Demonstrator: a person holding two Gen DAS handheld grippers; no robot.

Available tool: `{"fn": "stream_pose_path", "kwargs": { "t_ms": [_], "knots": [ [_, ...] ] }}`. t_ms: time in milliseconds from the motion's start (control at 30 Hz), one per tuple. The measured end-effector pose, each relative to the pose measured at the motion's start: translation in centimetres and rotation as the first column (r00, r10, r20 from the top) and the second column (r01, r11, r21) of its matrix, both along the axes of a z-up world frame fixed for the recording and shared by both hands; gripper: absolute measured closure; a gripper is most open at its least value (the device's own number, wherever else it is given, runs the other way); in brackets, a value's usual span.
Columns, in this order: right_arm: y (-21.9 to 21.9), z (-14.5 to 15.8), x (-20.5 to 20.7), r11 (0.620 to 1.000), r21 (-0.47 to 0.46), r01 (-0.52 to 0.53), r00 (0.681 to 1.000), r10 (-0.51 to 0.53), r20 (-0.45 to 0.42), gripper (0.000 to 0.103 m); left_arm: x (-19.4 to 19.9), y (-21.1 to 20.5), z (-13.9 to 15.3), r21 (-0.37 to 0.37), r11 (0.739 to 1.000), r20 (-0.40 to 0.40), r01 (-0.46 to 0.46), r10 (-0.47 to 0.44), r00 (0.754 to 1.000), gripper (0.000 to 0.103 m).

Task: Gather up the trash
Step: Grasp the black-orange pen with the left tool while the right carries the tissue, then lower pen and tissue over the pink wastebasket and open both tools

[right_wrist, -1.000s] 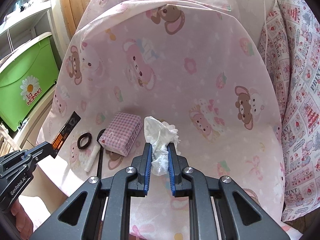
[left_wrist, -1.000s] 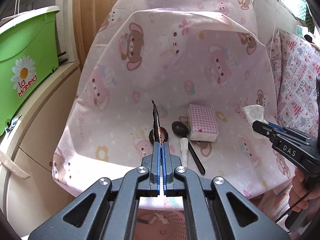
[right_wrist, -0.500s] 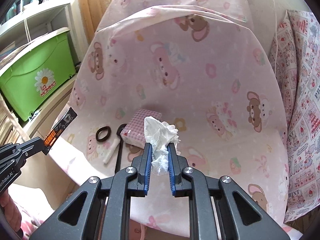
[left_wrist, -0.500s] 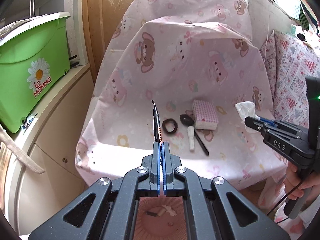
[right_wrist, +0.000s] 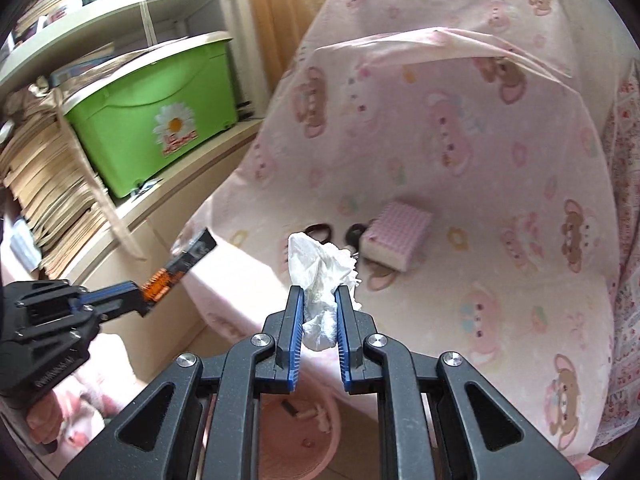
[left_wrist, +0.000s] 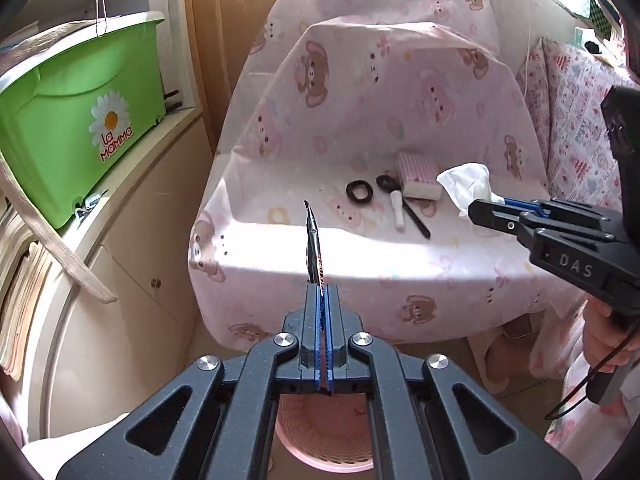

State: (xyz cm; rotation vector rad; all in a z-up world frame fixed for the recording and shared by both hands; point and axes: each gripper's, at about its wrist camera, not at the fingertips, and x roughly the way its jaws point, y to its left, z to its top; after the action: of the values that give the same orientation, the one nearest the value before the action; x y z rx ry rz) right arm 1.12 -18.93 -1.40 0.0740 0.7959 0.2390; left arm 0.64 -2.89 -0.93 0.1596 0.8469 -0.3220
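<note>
Pink bear-print sheet (left_wrist: 400, 92), lime green bin (left_wrist: 76, 120) with a daisy, white tissue (right_wrist: 320, 272), black-and-orange wrapper (right_wrist: 180, 268), pink gingham pack (right_wrist: 396, 236), pink basket (left_wrist: 324, 436).

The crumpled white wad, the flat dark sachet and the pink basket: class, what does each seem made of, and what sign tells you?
Crumpled white wad: soft tissue paper, matte, with creases and frayed edges. Flat dark sachet: probably plastic or foil film, glossy, thin, printed orange. Pink basket: likely moulded plastic, with a regular slotted wall.
</note>
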Motion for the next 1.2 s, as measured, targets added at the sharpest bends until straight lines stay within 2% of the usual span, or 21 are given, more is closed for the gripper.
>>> {"fn": "stream_pose_path", "kwargs": {
  "t_ms": [67,200,300,433,567,733,833,933,1033,1133,1200],
  "knots": [
    [0.9,-0.3,-0.4,0.999,0.008,-0.035,0.999,0.035,-0.012,0.087,0.0,0.3,-0.4,0.007,1.0,-0.006,-0.014,0.014,1.0,0.102],
    [2.3,-1.0,-1.0,0.992,0.035,-0.119,0.991,0.121,-0.05,0.087,0.6,0.9,-0.7,-0.029,0.999,-0.058,-0.021,0.019,0.998,0.102],
    [3.2,-1.5,-1.4,0.986,0.023,-0.163,0.984,0.164,-0.063,0.087,1.3,1.3,-1.5,-0.055,0.998,-0.132,-0.03,0.023,0.991,0.102],
    [4.3,-2.4,-1.8,0.977,0.009,-0.213,0.973,0.213,-0.092,0.087,2.1,1.5,-3.2,-0.091,0.995,-0.249,-0.037,0.013,0.969,0.102],
    [5.0,-3.1,-1.8,0.97,0.009,-0.244,0.963,0.243,-0.12,0.087,2.2,1.0,-4.5,-0.033,0.999,-0.283,-0.029,0.018,0.959,0.102],
    [5.4,-4.4,-1.3,0.963,0.027,-0.266,0.948,0.267,-0.176,0.087,2.6,0.8,-6.3,-0.019,0.999,-0.359,-0.025,0.017,0.933,0.102],
    [5.2,-6.0,-0.7,0.965,0.065,-0.254,0.935,0.262,-0.238,0.087,2.9,0.9,-8.0,-0.011,0.999,-0.422,-0.03,0.022,0.906,0.102],
    [5.3,-7.4,-0.1,0.965,0.096,-0.244,0.92,0.262,-0.293,0.087,3.4,1.0,-9.6,-0.027,0.999,-0.495,-0.033,0.015,0.869,0.102],
    [5.6,-8.8,0.1,0.967,0.094,-0.236,0.908,0.254,-0.334,0.087,3.5,1.1,-11.0,-0.04,0.998,-0.538,-0.051,0.021,0.843,0.102],
    [6.4,-10.3,0.1,0.967,0.041,-0.252,0.894,0.249,-0.373,0.087,3.5,0.7,-13.0,-0.045,0.998,-0.61,-0.041,0.006,0.792,0.102],
    [7.2,-11.3,-0.2,0.962,0.002,-0.274,0.883,0.252,-0.396,0.087,3.4,0.6,-14.9,-0.033,0.998,-0.669,-0.048,0.014,0.743,0.103]
  ]
}}
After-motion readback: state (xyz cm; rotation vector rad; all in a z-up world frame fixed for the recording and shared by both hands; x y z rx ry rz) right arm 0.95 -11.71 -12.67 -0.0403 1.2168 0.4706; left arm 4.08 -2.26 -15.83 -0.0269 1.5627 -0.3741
